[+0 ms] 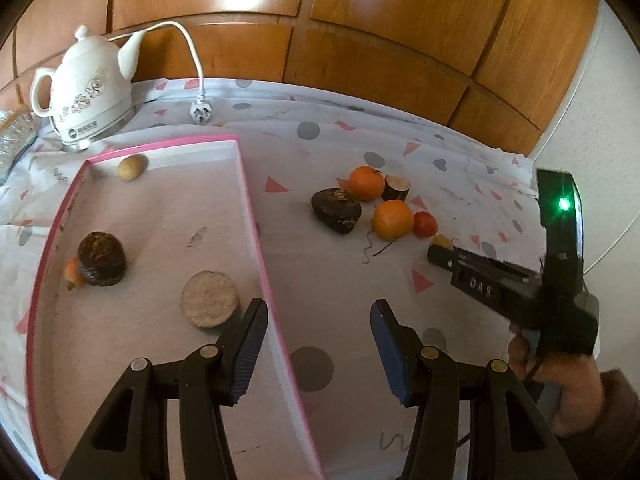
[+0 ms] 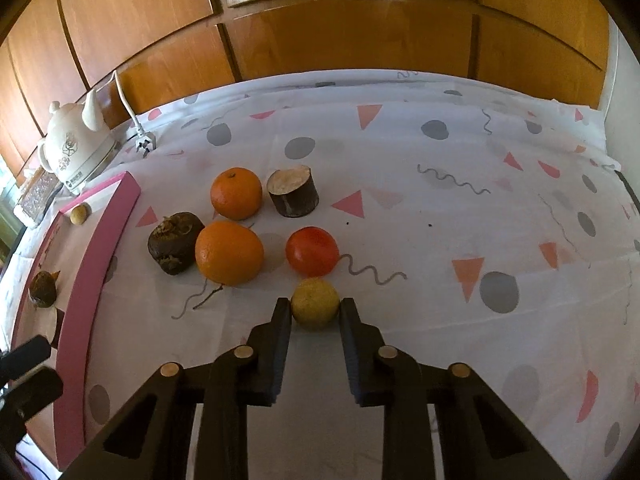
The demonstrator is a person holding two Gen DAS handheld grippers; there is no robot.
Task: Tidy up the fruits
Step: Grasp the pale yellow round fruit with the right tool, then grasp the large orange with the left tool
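The desk (image 2: 400,160), under a patterned cloth, is carrying a pink-rimmed tray (image 1: 256,216) on its left side, already holding a few pieces. The left tool (image 1: 318,320) is hovering released over the tray's right rim, gripping nothing. Just right of the tray, two oranges (image 2: 229,253), a red fruit (image 2: 313,251) and two dark lumps are lying clustered together. The right tool (image 2: 315,307) is flanking the small yellow fruit (image 2: 315,302) on the cloth — tips touching or nearly so, though I cannot tell whether it is clamped. That fruit is probably light, round and inclined to roll — best squeezed gently across its widest middle.
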